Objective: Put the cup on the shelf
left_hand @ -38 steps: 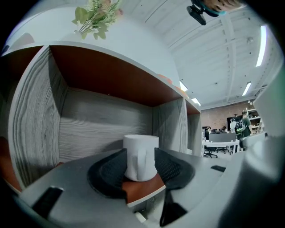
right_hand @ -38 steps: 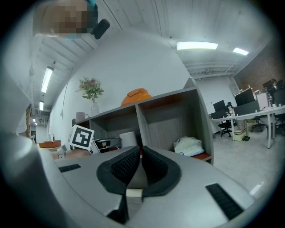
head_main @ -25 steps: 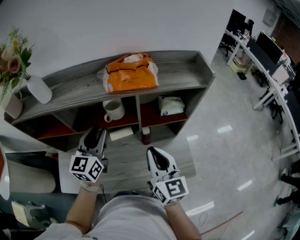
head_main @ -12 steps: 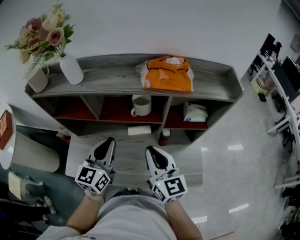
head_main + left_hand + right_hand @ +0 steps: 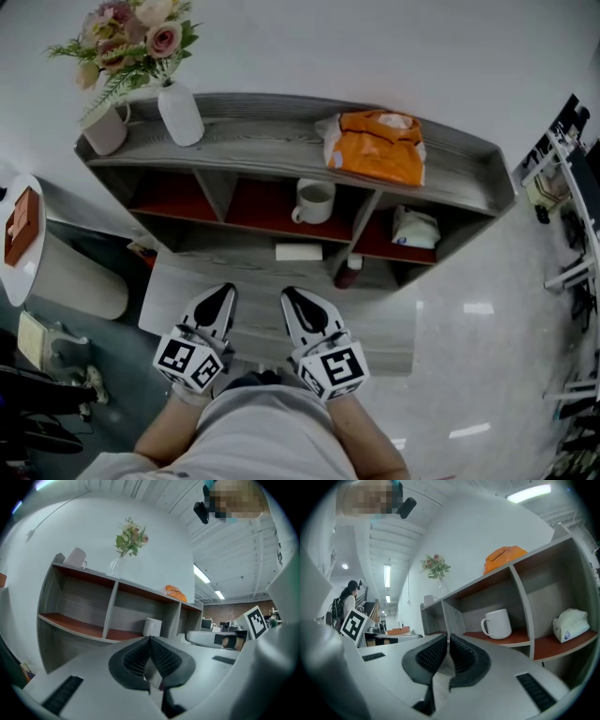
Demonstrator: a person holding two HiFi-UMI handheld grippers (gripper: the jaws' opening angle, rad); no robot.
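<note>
We judge the task done: the white handled cup (image 5: pixel 314 201) stands in the grey wooden shelf's (image 5: pixel 272 146) middle compartment (on its red board), while our left gripper (image 5: pixel 225 292), jaws just closed on nothing, and right gripper (image 5: pixel 287 293), pressed together, are empty.

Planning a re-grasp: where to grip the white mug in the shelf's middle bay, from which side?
Probably round the body of the mug, from the open front: it stands upright, handle turned left, and the shelf top blocks any overhead approach.

Glossy white cup (image 5: pixel 314 200), matt wood-grain shelf (image 5: pixel 262 150)
</note>
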